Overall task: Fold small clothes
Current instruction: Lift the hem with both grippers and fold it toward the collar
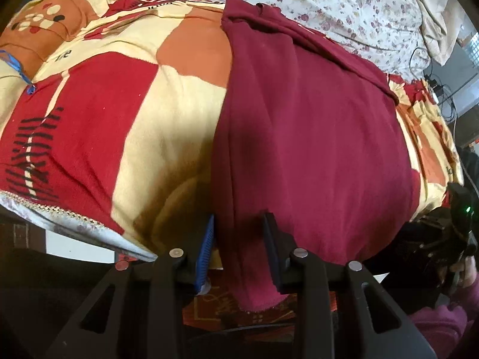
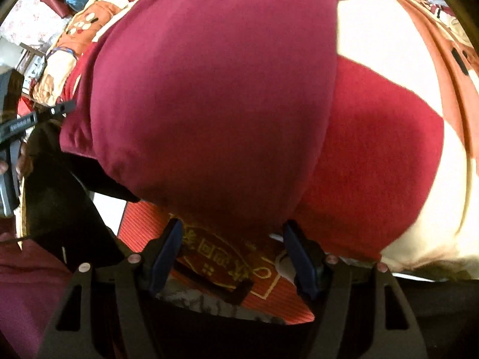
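Observation:
A maroon garment lies spread on a bed covered by a red, cream and orange blanket. Its near hem hangs over the bed's front edge. My left gripper is open, its fingers on either side of the garment's near left corner, which droops between them. In the right wrist view the same garment fills the middle. My right gripper is open just below the garment's near edge, not touching it. The left gripper's body shows at the left of that view.
A floral sheet covers the far side of the bed. Cables and a charger lie at the far right. A red patterned mat lies on the floor below the bed edge. The person's maroon sleeve is at lower right.

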{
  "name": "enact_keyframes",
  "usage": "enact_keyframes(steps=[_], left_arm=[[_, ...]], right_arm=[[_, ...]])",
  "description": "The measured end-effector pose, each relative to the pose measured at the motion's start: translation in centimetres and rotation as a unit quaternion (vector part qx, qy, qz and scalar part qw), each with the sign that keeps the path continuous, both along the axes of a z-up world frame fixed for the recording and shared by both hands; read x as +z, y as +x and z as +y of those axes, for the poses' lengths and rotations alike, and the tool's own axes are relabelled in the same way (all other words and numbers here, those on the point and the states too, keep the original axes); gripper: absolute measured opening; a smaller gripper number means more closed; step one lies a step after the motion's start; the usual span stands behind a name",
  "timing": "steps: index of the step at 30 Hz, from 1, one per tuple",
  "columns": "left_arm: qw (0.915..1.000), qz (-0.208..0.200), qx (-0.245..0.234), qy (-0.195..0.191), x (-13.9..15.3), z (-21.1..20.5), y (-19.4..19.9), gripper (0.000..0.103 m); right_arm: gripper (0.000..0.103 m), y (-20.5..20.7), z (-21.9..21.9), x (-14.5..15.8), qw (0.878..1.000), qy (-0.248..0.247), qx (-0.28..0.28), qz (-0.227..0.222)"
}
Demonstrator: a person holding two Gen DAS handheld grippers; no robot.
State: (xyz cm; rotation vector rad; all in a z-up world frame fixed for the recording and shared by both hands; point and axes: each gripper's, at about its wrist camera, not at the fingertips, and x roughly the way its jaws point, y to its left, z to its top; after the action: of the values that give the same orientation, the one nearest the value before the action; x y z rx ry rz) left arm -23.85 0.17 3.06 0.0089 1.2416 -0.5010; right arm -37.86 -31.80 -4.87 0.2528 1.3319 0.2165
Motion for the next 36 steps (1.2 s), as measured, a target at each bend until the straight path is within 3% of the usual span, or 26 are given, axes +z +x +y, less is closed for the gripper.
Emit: enact_keyframes(steps=[17,22,25,30,36], left_arm=[[0.9995,0.022,-0.017,0.016,-2.0,-1.3,-0.3,0.025],[0.9993,0.025,-0.019,0.019,-2.3,-1.7,-0.3,0.025],[0.999,0.029,-0.025,0.023,-2.6,-2.1,-0.3,0.025],[0.9984,0.035,-0.035,0.028,-3.2,-2.5,-0.2,0.025],[0.998,0.046,-0.038,0.02,-3.4,-2.4,0.1,0.024]], right_arm=[[0.075,0.6,0.0,-1.1,1.0,0.017,-0.004,0.01],[0.071,1.1,0.7,-2.0,1.0,0.014,-0.001,0.013],[0.063,1.3,1.2,-2.3,1.0,0.009,0.008,0.015],[0.033,1.5,1.8,-2.5,1.0,-0.005,0.017,0.015],[0.018,1.4,2.5,-1.7,0.999,-0.001,0.032,-0.002]])
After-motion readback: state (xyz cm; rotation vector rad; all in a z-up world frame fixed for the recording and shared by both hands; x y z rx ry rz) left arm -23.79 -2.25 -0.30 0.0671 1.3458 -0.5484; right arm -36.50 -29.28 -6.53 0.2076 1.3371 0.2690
